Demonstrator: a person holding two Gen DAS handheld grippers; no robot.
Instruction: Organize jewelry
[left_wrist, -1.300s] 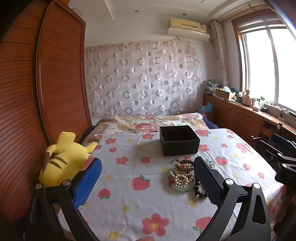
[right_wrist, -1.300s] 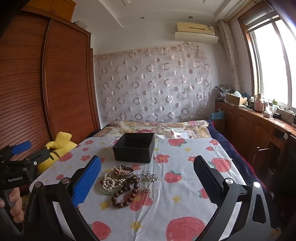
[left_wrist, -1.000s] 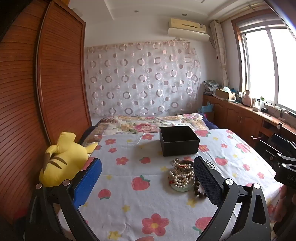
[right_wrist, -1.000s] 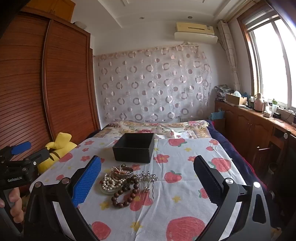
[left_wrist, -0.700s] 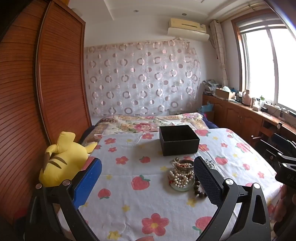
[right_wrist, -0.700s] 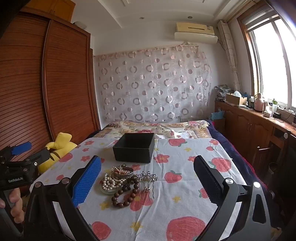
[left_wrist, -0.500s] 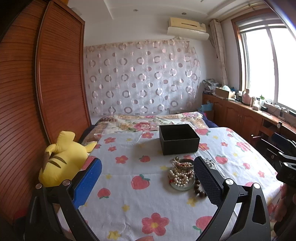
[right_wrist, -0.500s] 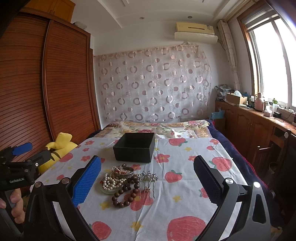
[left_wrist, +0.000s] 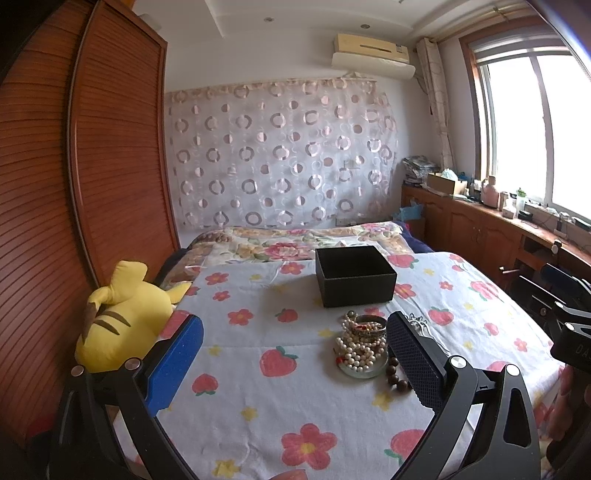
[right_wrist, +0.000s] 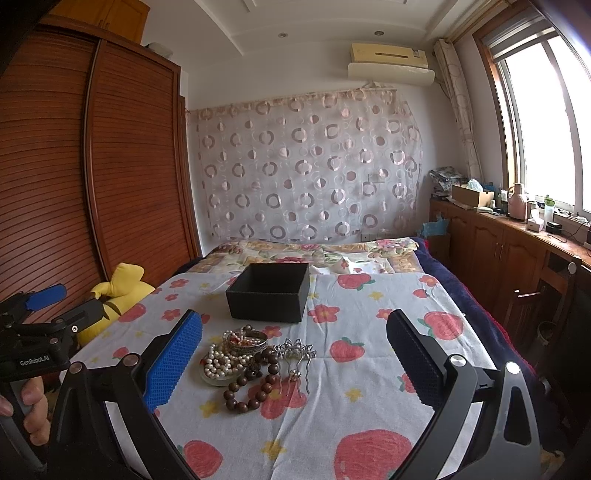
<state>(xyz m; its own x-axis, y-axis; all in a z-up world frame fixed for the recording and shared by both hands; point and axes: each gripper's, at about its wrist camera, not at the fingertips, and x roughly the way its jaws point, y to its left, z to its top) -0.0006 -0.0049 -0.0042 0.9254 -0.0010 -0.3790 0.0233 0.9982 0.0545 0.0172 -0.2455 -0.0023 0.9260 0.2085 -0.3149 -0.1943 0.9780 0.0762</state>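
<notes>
Where gripped, left gripper (right_wrist: 27, 360) reads "GenRobot.AI".

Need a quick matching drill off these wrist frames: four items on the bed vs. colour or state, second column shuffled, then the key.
Things:
1. box
2. plush toy
3. pearl strand
4. wooden bead bracelet

Colour or state:
A. white beads heaped on a small dish
B. black, open at the top, nothing visible inside
C. dark brown, lying on the sheet beside the dish
D. yellow, at the bed's edge by the wardrobe

Pairs: 1-B, 2-D, 3-A, 4-C
</notes>
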